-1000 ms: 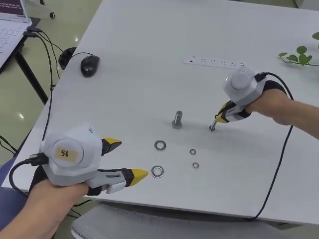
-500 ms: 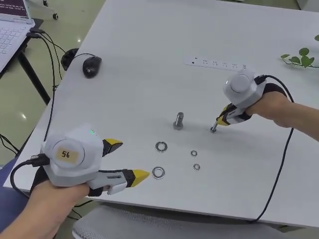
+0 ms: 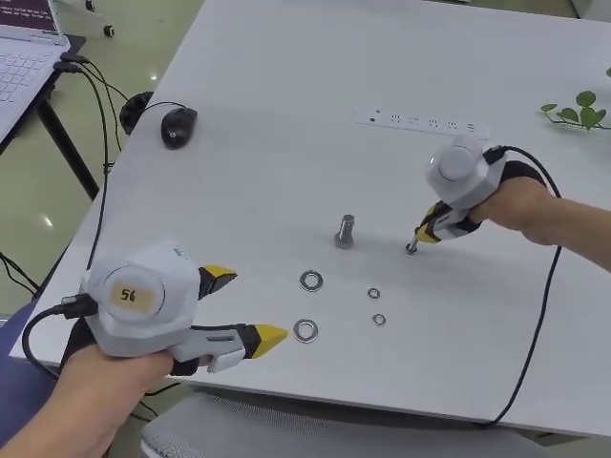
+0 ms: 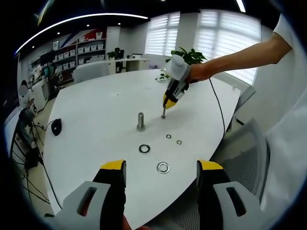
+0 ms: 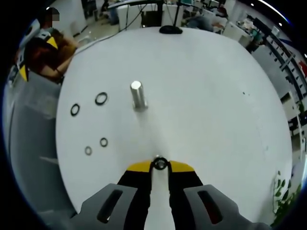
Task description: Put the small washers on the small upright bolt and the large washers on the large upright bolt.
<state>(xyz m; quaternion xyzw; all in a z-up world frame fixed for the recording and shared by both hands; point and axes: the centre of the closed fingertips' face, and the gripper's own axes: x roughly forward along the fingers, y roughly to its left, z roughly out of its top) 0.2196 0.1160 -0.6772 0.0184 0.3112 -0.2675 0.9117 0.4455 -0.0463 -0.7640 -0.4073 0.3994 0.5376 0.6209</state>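
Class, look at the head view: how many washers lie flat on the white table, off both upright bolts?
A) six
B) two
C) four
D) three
C: the far large washer, near large washer, far small washer and near small washer all lie flat on the table, apart from the large upright bolt and the small upright bolt.

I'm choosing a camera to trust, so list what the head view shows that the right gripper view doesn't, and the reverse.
Head view: a laptop and the hand holding the right gripper. Right gripper view: close up, its jaws shut on the small bolt. Both: the large bolt, two large washers, two small washers.
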